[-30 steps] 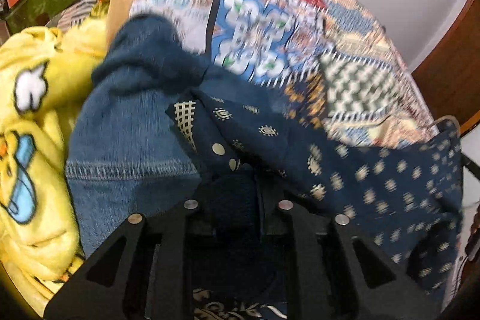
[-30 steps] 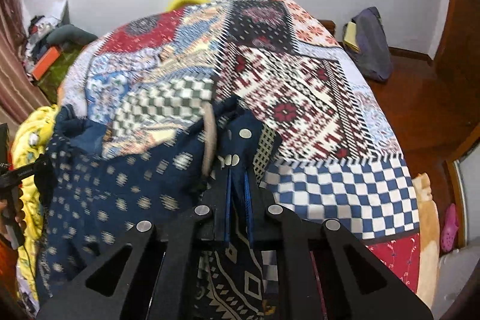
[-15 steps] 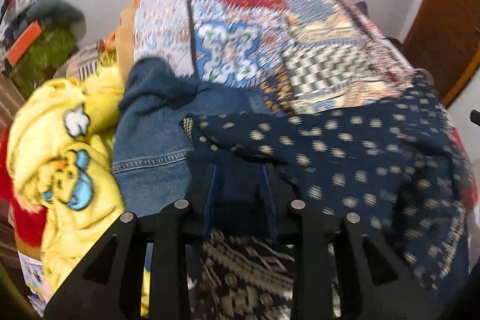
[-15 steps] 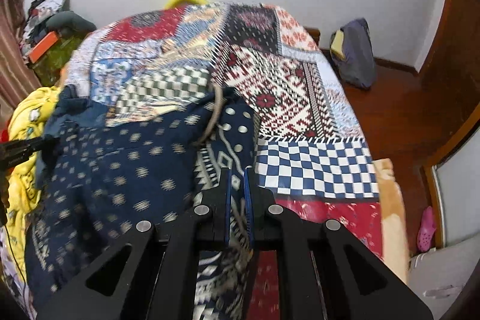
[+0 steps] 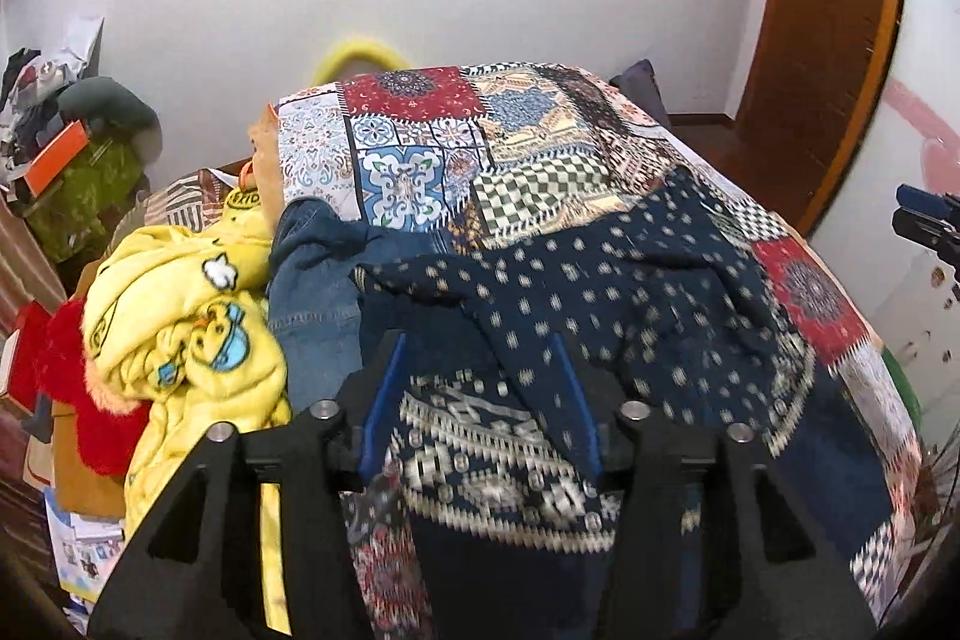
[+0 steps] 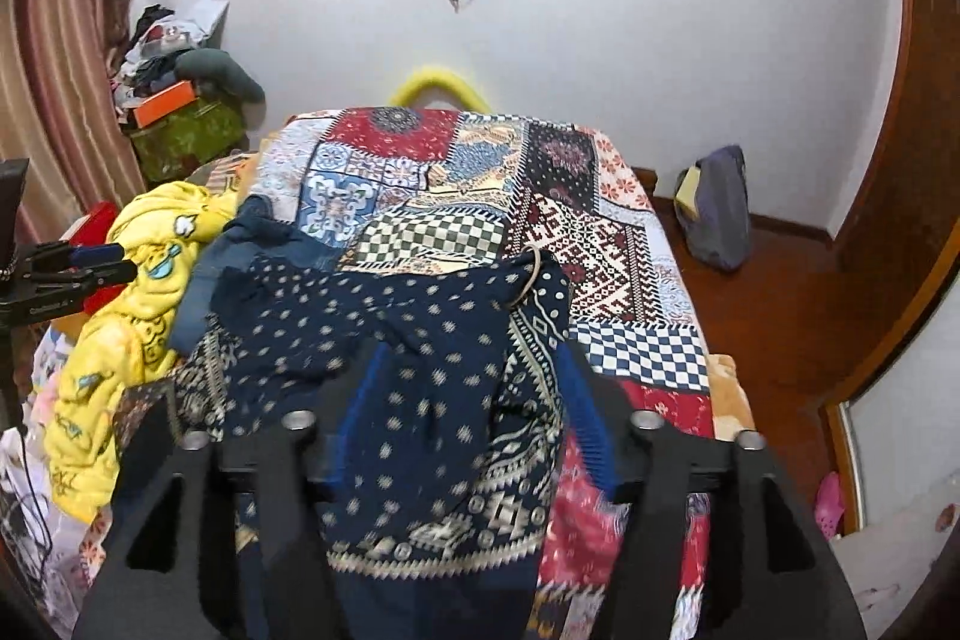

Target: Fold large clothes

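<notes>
A large navy garment with pale dots and a patterned border (image 5: 630,292) lies spread over the near end of the patchwork bed cover (image 5: 420,136); it also shows in the right wrist view (image 6: 390,334). My left gripper (image 5: 480,388) is open, its blue-lined fingers (image 5: 384,388) spread above the garment's border and holding nothing. My right gripper (image 6: 474,394) is open too, its fingers (image 6: 585,400) wide apart over the garment. The right gripper shows at the right edge of the left wrist view (image 5: 927,220), and the left gripper at the left edge of the right wrist view (image 6: 72,268).
A yellow cartoon blanket (image 5: 180,316) and denim clothing (image 5: 312,304) are piled on the bed's left side, with red fabric (image 5: 78,388) beside them. Cluttered boxes (image 6: 174,112) stand at the back left. A bag (image 6: 717,208) leans on the wall on the wooden floor at the right.
Both grippers have opened and let go of the navy garment, which now lies on the bed. Both have drawn back toward the foot of the bed and lifted.
</notes>
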Demonstrator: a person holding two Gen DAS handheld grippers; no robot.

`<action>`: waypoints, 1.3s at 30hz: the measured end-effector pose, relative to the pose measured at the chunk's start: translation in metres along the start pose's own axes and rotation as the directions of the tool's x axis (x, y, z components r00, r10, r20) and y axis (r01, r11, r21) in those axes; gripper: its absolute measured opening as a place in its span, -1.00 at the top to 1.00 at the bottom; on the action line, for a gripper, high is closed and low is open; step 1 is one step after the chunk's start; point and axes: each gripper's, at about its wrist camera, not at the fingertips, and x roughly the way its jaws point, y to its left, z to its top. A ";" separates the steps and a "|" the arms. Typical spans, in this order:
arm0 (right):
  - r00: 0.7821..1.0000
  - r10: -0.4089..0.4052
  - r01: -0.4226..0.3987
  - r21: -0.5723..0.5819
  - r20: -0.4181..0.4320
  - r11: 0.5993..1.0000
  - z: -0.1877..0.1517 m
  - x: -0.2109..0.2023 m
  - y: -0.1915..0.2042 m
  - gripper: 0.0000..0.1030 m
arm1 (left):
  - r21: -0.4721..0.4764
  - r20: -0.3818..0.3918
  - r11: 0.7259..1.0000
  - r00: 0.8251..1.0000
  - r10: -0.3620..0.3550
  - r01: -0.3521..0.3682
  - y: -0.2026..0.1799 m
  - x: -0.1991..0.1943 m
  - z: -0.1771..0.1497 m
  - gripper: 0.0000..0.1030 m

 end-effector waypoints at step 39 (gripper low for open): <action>0.920 0.234 -0.126 0.327 -0.315 0.937 -0.191 0.023 -0.009 0.15 | -0.449 -0.260 0.848 0.867 -0.425 0.281 0.024 0.042 -0.227 0.79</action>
